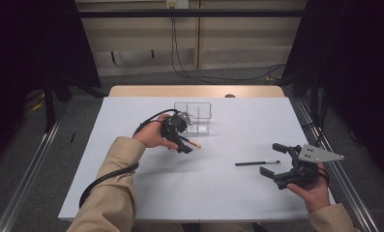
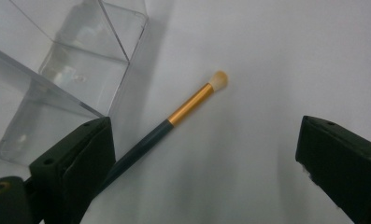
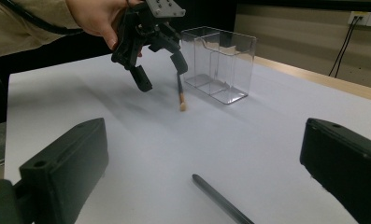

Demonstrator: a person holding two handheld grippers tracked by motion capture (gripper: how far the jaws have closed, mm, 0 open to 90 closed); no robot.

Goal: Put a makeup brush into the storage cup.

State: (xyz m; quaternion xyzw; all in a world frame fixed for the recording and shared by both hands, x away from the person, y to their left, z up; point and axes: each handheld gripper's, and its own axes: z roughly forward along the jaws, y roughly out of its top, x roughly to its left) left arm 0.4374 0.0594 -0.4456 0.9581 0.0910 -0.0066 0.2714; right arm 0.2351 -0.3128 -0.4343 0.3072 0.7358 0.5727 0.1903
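A small brush (image 1: 194,144) with a dark handle, gold ferrule (image 2: 190,103) and pale tip lies on the white table (image 1: 218,193), just in front of a clear compartment organizer (image 1: 194,116). My left gripper (image 1: 182,137) hovers over the brush, open. Its handle end is hidden behind the left jaw in the left gripper view. The right gripper view shows the left gripper (image 3: 160,72) above the brush (image 3: 181,95). My right gripper (image 1: 270,158) is open near the table's right edge. A thin black pen (image 1: 257,163) lies just left of it, between its jaws (image 3: 220,200).
The organizer (image 3: 220,65) stands upright with nothing in its compartments (image 2: 80,60). Beyond the white sheet a wooden table edge (image 1: 194,91) runs along the back. Cables (image 1: 189,67) trail on the floor behind.
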